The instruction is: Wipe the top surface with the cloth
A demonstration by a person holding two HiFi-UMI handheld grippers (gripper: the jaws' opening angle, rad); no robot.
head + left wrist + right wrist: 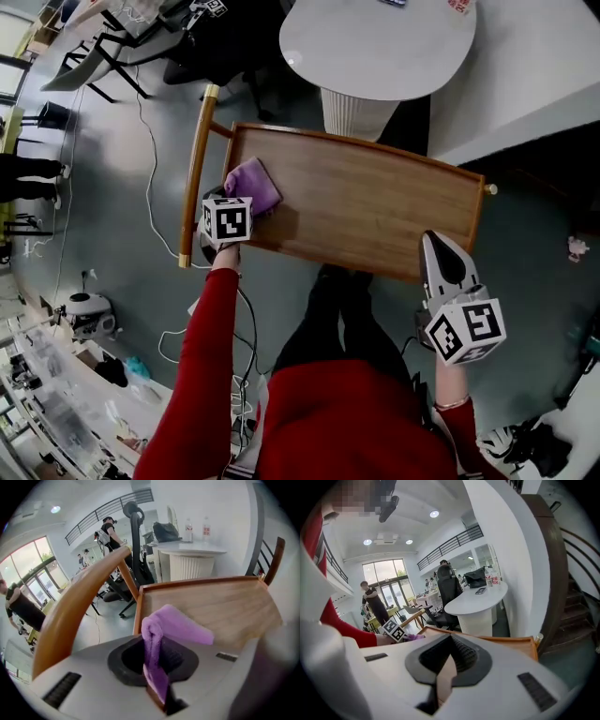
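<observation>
Cloth (pixel 253 185) (pixel 183 625): purple, soft and napped, folded. It lies on the far-left corner of the top (pixel 375 202) (pixel 211 602), just beside the handle (pixel 195 169) (pixel 70 606).

Left gripper (pixel 234 199) (pixel 157 634): jaws clamped on a bunched vertical fold of the cloth. The rest of the cloth spreads flat on the wood beyond the tips. A red sleeve (pixel 202 375) runs back from the gripper.

Right gripper (pixel 441 246) (pixel 450 660): jaws closed together, nothing between them. It is held off the near-right edge of the top, well apart from the cloth.

Top: rectangular, light brown wood with grain running left to right, and a raised lip round the edge. Handle: rounded bar of paler wood along the left end, standing above the lip.

Room: grey glossy floor (pixel 112 187) with white cable (pixel 150 187) trailing on the left. A white round table (pixel 375 42) (pixel 476 599) on a ribbed pedestal stands just beyond the far edge. A black office chair (pixel 136 541) is to the far left. Beyond are tall windows, a railed balcony, ceiling spotlights and people standing far off.
</observation>
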